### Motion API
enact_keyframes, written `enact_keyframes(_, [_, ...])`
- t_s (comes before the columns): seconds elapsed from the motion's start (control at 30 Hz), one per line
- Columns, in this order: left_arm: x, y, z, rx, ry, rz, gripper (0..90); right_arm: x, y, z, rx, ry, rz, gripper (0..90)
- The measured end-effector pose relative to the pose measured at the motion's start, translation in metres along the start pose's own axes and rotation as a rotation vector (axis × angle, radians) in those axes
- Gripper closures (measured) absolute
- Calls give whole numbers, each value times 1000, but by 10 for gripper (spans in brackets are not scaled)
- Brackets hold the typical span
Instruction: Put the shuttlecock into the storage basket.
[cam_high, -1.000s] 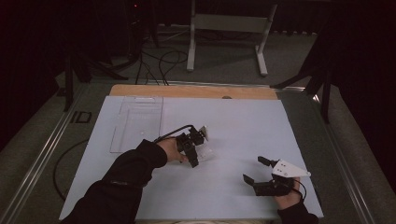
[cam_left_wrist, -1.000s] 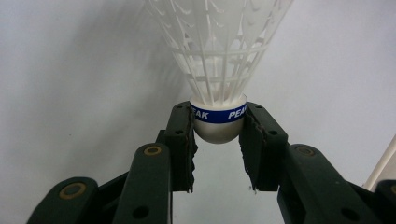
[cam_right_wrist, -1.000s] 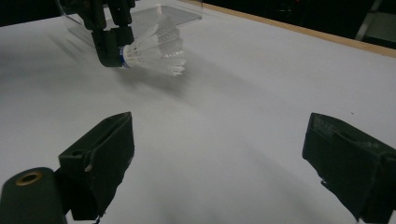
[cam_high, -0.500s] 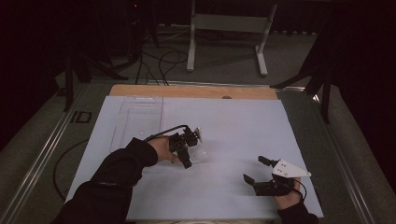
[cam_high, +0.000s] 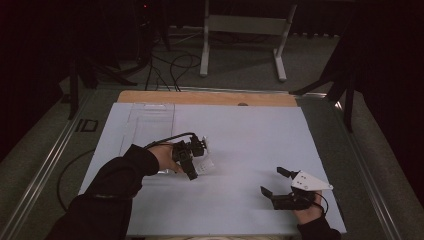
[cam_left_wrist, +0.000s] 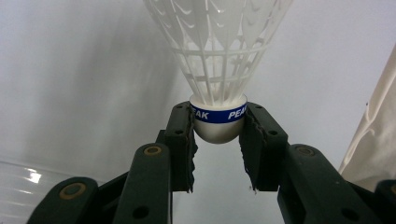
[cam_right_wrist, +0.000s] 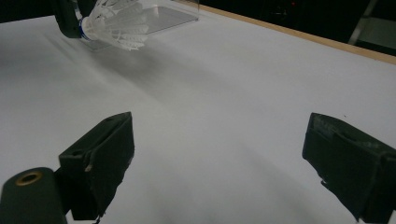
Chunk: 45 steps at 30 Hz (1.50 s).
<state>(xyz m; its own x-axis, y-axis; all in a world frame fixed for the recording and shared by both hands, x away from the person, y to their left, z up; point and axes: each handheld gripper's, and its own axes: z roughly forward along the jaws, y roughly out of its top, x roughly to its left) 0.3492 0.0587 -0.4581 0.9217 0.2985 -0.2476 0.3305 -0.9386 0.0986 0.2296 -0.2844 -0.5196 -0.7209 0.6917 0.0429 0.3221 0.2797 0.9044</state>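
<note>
A: Which step is in hand?

B: Transport, by my judgement. My left hand-held gripper (cam_left_wrist: 217, 140) is clamped on the shuttlecock (cam_left_wrist: 218, 70), one pad on each side of the rounded white cork at its blue band. In the high view the shuttlecock (cam_high: 204, 162) sits above the white worktop (cam_high: 250, 130), left of centre and just in front of a clear plastic tray (cam_high: 147, 125).

A: And the other side?

B: My right hand-held gripper (cam_high: 274, 183) rests near the front right corner, jaws spread wide, nothing between them.

A: Orientation of the shuttlecock?

B: Its long axis runs from cork to skirt, in line with my left jaws. The cork points back into the gripper; the skirt flares away from it. From the right gripper view the shuttlecock (cam_right_wrist: 116, 21) lies roughly level, skirt towards the right.

A: Requirement for the next move?

B: Probably a carry towards the tray or a handover. Either way, maintain pressure on the cork only; the plastic skirt would deform under the pads.
</note>
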Motion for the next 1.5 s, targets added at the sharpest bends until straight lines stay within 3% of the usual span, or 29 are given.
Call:
enact_keyframes(0.13, [-1, -2, -4, 7, 2, 29, 663, 0, 0, 0, -3, 4, 6, 94])
enact_keyframes(0.27, [0, -5, -9, 4, 6, 21, 662, 0, 0, 0, -1, 4, 4, 94])
enact_keyframes(0.4, [-1, -7, -17, 9, 18, 40, 662, 0, 0, 0, -2, 5, 6, 94])
enact_keyframes(0.57, [0, -11, -31, -9, 31, 20, 662, 0, 0, 1, -2, 8, 5, 94])
enact_keyframes(0.9, [1, -20, -50, -16, 58, 36, 662, 0, -1, 1, 0, 11, 10, 94])
enact_keyframes(1.2, [5, -30, -62, -39, 62, 63, 662, 0, -1, 1, -1, 12, 12, 94])
enact_keyframes(1.37, [7, -35, -68, -42, 59, 101, 662, 0, -1, 1, 0, 12, 9, 94])
enact_keyframes(1.5, [9, -39, -73, -49, 63, 96, 662, 0, -1, 1, -1, 15, 10, 94])
